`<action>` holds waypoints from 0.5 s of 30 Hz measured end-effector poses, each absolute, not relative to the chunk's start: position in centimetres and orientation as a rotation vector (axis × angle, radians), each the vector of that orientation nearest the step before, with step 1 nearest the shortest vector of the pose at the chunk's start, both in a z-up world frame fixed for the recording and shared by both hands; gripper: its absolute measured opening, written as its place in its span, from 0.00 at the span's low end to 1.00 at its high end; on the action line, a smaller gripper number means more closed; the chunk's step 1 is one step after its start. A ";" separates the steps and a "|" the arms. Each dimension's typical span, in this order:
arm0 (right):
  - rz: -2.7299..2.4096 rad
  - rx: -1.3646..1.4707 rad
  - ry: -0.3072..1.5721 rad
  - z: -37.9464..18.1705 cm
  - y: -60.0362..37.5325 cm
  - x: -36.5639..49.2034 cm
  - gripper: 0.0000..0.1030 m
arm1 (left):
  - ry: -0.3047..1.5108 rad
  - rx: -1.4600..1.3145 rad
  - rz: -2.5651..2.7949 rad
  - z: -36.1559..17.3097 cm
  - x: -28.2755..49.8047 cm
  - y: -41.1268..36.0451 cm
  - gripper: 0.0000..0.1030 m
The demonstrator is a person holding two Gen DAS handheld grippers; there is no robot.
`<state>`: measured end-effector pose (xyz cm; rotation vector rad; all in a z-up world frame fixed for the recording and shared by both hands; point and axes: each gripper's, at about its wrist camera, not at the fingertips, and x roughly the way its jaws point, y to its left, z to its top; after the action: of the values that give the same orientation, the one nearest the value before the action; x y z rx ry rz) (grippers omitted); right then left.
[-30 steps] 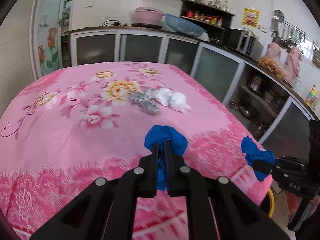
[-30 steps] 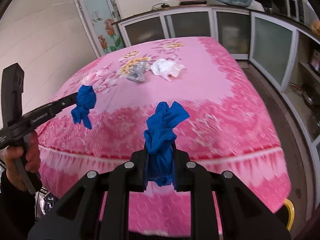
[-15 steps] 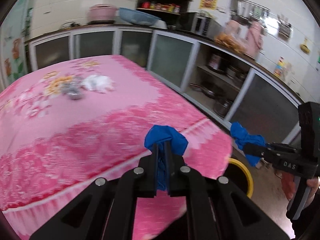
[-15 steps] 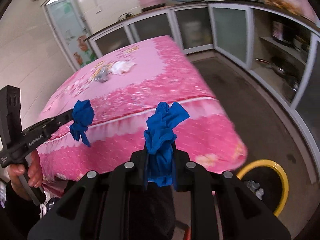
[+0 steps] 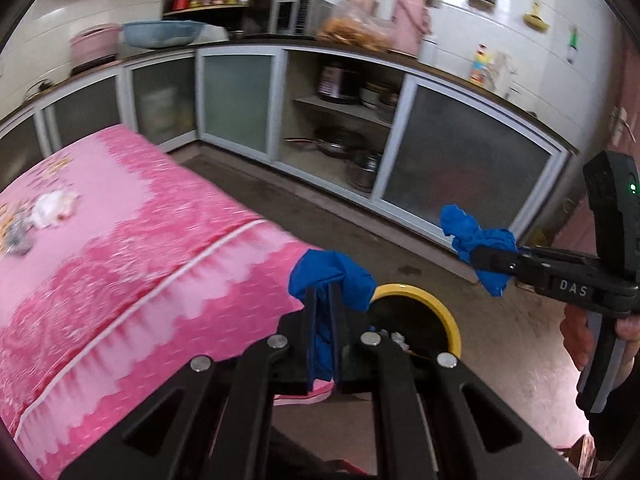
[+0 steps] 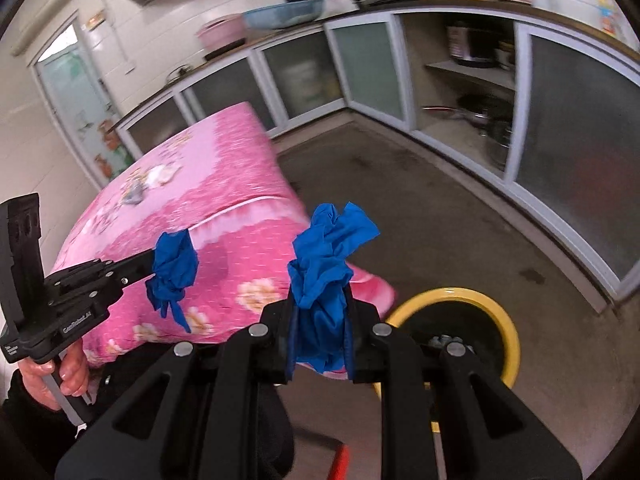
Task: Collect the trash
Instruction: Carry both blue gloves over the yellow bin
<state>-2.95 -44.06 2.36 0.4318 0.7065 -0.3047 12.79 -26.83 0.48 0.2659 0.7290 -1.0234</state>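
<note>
my black left gripper [image 5: 324, 300] pinching a crumpled blue glove [image 5: 332, 276], my black right gripper [image 6: 320, 300] another blue wad [image 6: 326, 248], yellow-rimmed black bin [image 5: 448, 312], pink floral tablecloth [image 5: 120, 240]

Crumpled blue cloth [image 6: 320, 276]; matt black plastic tongs [image 6: 320, 344]; glossy yellow bin rim [image 6: 508, 336].

Both grippers, the left gripper [image 5: 323, 296] and the right gripper [image 6: 320, 312], are built of matte black plastic fastened by silver round-headed screws. White lettering is carried at three o'clock; dark sleeves are worn.
</note>
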 end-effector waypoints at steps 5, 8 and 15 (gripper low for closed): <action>-0.378 0.451 0.696 1.9 -46.7 -5.5 0.16 | 0.722 0.309 -1.091 0.4 11.1 -30.3 0.05; -0.423 0.445 0.695 1.4 -47.9 -6.8 0.16 | 0.723 0.335 -1.131 0.0 9.9 -32.7 0.05; -0.467 0.504 0.720 -0.9 -50.4 -9.3 0.16 | 0.741 0.380 -1.238 -1.6 7.5 -37.7 0.05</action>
<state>-9.25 -50.40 -0.91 0.5039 0.7196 -0.4668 7.52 -37.73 -1.63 0.3800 0.7413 -1.2383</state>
